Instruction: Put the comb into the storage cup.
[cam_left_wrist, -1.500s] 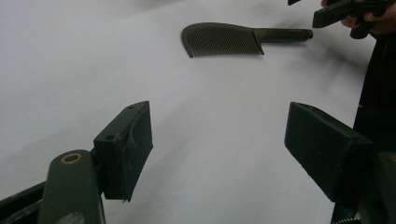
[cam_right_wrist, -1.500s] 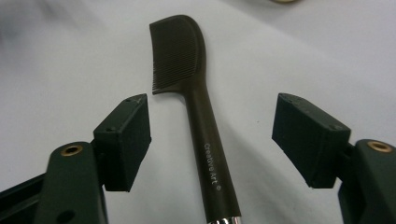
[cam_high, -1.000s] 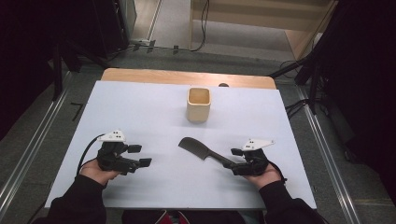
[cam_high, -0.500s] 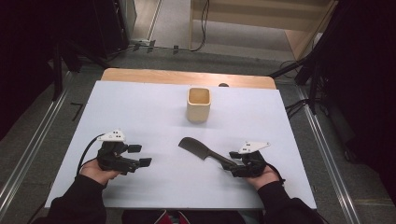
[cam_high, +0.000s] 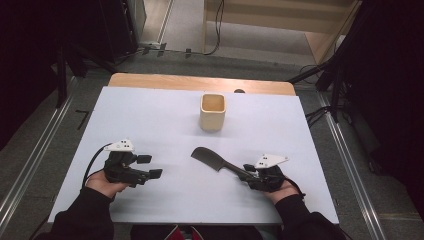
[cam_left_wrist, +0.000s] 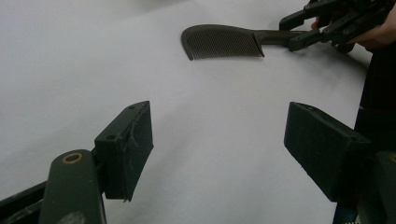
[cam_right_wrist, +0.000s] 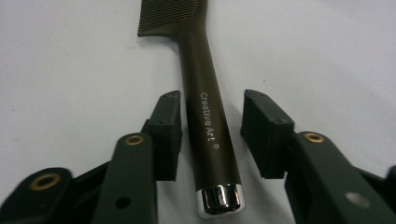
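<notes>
While the comb (cam_high: 214, 160) is lying flat on the white table (cam_high: 165, 115), a bit in front of the wooden cup (cam_high: 213, 112), the right gripper (cam_right_wrist: 211, 128) is lining up on its handle. Its fingers (cam_right_wrist: 164, 133) have just been closing, with the handle sitting between them, but there's a gap on both sides, so no grip yet. The left gripper (cam_high: 149, 167) is resting off to the side, fingers wide, holding nothing. So I'm guessing it's early: squeeze, lift, and probably the cup are all left to do.
</notes>
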